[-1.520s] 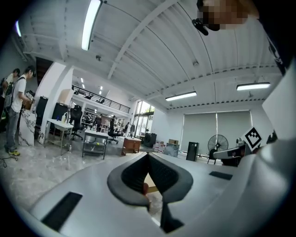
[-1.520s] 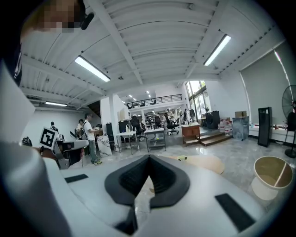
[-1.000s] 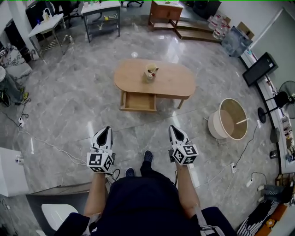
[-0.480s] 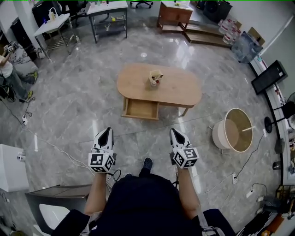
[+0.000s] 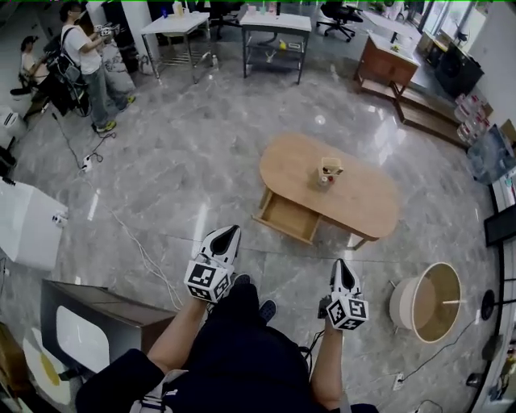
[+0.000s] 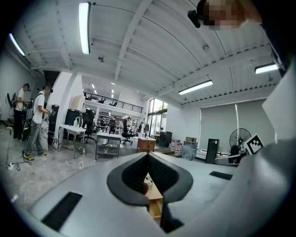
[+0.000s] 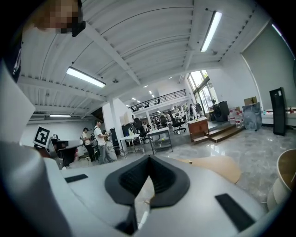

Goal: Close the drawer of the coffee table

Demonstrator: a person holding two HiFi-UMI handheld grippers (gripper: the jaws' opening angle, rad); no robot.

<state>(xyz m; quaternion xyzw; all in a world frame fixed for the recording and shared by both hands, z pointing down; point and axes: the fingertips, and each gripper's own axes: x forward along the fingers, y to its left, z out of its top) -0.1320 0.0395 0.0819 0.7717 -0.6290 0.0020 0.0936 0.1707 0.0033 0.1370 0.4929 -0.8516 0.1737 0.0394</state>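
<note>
place: open lab hall | evidence: metal workbenches [image 5: 272, 22], office chair [image 5: 339, 11], mezzanine [image 6: 111, 105], ceiling strip lights [image 6: 83, 27]

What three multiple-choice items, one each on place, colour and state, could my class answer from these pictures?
1. Where does the small container stand? A under the coffee table; B on its top; C inside the drawer.
2. What colour is the coffee table? A light wood; B black; C white.
3. How is the drawer? A shut; B pulled open; C taken out.
Answers: 1 B, it sits on the top; 2 A, the top is pale brown; 3 B, its box juts out below the top.
</note>
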